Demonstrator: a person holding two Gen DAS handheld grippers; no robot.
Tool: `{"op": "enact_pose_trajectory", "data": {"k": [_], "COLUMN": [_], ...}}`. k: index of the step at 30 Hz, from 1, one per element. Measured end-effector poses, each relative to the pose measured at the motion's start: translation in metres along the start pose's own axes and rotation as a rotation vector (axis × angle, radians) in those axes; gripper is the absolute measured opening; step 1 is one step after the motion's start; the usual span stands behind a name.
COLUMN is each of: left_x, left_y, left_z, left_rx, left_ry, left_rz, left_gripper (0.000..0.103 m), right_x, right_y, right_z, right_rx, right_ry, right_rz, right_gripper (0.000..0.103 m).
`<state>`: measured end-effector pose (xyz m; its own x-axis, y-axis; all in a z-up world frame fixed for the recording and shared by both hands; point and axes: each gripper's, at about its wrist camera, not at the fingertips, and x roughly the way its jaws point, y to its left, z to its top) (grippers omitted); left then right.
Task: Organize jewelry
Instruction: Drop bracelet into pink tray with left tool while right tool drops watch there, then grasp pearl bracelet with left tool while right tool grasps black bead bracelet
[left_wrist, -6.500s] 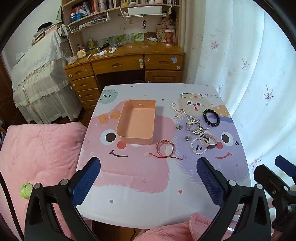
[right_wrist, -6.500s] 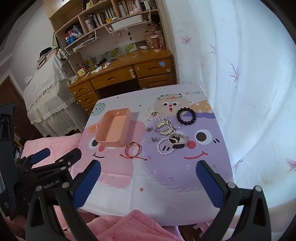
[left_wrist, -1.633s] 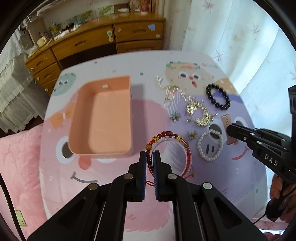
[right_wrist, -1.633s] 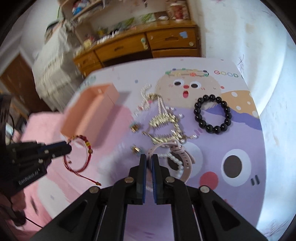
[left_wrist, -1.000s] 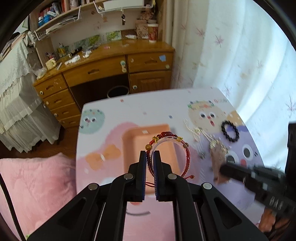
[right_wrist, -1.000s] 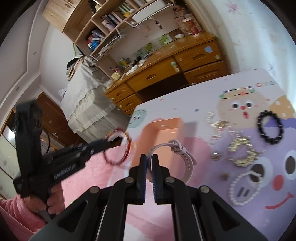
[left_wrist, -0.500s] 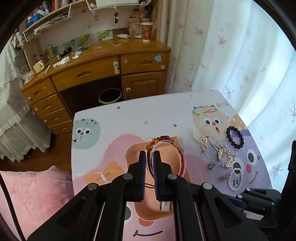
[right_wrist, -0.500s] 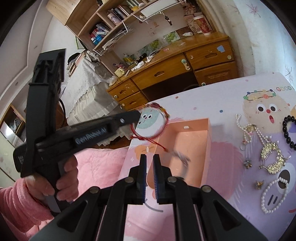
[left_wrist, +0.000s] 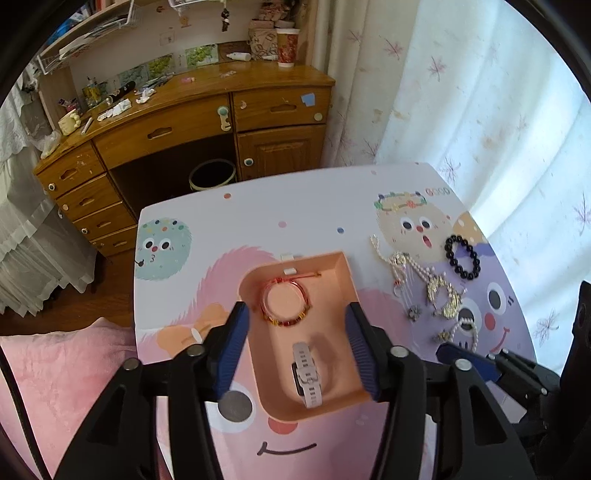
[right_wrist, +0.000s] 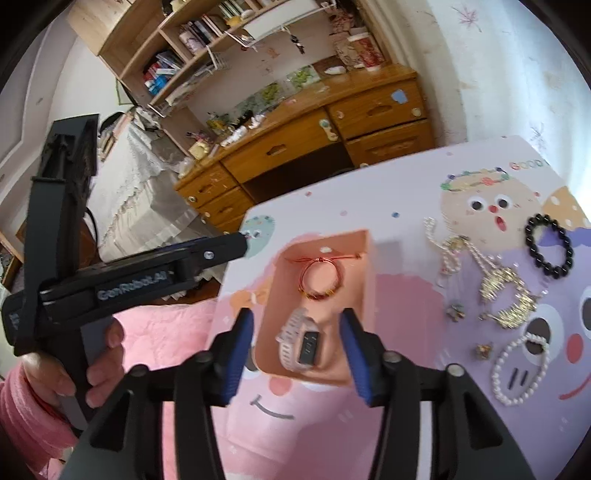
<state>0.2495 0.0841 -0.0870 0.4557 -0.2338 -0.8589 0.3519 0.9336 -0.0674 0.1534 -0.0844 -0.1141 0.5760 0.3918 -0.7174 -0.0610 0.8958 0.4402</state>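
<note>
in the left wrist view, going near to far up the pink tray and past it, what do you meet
white watch → red beaded bracelet → far wall of the pink tray → table edge → bin under the wooden desk → wooden desk

one tray, one watch, four bracelets

Bright daylight through the sheer curtain at right, glaring white near the frame edge. Soft shadows inside the pink tray. Strong fisheye bending, with black vignette at the corners. Sharp in the left wrist view; slightly smeared by motion in the right wrist view, especially the watch and worktop print.
</note>
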Motion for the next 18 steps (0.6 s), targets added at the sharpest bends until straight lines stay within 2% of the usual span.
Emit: {"op": "enact_pose_trajectory", "data": {"k": [2, 5, 8, 14, 18], "left_x": [0.0, 0.001, 0.001, -0.005, -0.002], "left_y": [-0.007, -0.02, -0.034, -0.071, -0.104], "left_z": [-0.007, -0.023, -0.041, -0.076, -0.096], "left_rx": [0.011, 0.028, 0.042, 0.058, 0.095], "left_ry": [0.016, 0.053, 0.094, 0.142, 0.177], "left_rz": [0.011, 0.02, 0.058, 0.089, 0.079], "left_gripper": [0.065, 0.067, 0.073, 0.078, 0.08], "right_x": [-0.002, -0.005, -0.01, -0.026, -0.046], "right_y": [-0.007, -0.019, -0.037, -0.087, -0.116], "right_z": [-0.005, -0.018, -0.034, -0.059, -0.064], "right_rx": [0.008, 0.019, 0.04, 0.075, 0.084], "right_ry": [0.032, 0.079, 0.136, 0.275, 0.295], "right_rz": [-0.03, -0.082, -0.131, -0.23, -0.279], "right_gripper": [0.059, 0.067, 0.072, 0.072, 0.072]}}
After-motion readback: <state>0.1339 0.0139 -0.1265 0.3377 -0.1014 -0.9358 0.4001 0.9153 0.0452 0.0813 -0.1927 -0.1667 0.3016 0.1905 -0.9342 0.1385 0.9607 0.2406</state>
